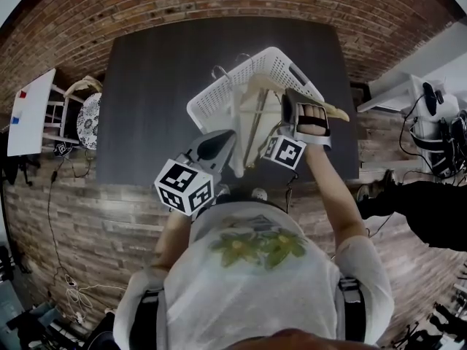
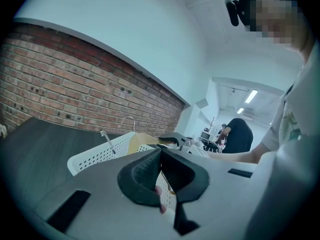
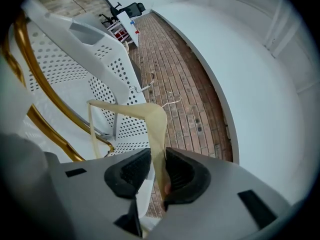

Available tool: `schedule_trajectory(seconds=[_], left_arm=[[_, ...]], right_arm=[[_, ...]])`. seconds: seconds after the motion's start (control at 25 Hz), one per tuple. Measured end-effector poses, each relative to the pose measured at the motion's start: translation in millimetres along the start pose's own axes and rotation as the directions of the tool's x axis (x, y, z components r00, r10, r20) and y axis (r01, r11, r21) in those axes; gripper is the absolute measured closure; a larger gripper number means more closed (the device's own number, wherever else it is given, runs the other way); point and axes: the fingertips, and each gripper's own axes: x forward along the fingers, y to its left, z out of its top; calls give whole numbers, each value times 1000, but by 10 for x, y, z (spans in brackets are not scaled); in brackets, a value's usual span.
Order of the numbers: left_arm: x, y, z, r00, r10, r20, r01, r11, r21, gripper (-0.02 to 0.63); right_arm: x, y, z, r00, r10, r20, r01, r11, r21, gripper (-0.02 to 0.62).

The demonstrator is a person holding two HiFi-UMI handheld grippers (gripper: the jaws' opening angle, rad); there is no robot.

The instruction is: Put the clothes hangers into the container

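Above the dark grey tabletop (image 1: 157, 86), the right gripper (image 3: 157, 156), clamped on a cream wooden hanger (image 3: 152, 115), should lower it flat into the white perforated plastic basket (image 1: 210, 102), with the left gripper (image 2: 161, 152), its jaws pressed together, held clear.

I lose the wooden hanger's (image 3: 155, 119) lower end between the right gripper's (image 3: 157, 156) pads, and the right gripper view's left edge cuts off the basket (image 3: 115, 64).

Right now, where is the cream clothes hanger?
In the head view the cream hanger is right of centre, at the white perforated basket on the dark table, clamped in the right gripper.
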Motion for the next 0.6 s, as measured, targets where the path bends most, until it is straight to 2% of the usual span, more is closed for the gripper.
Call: schedule_trajectory(seconds=[0.24,0.36,0.6], left_arm=[[11,49,28,1000,8,-3,-8,1000,11,577],[29,53,35,1000,8,-6,-8,1000,21,577],[70,55,47,1000,-4,-6,4,1000,24,577]], right_arm=[[96,-1,-62,1000,18,-18,-16,995,94,472],[138,23,-119,998,57,-38,-51,986,158,433],[139,-8,-235,998,21,-64,-11,987,158,425]])
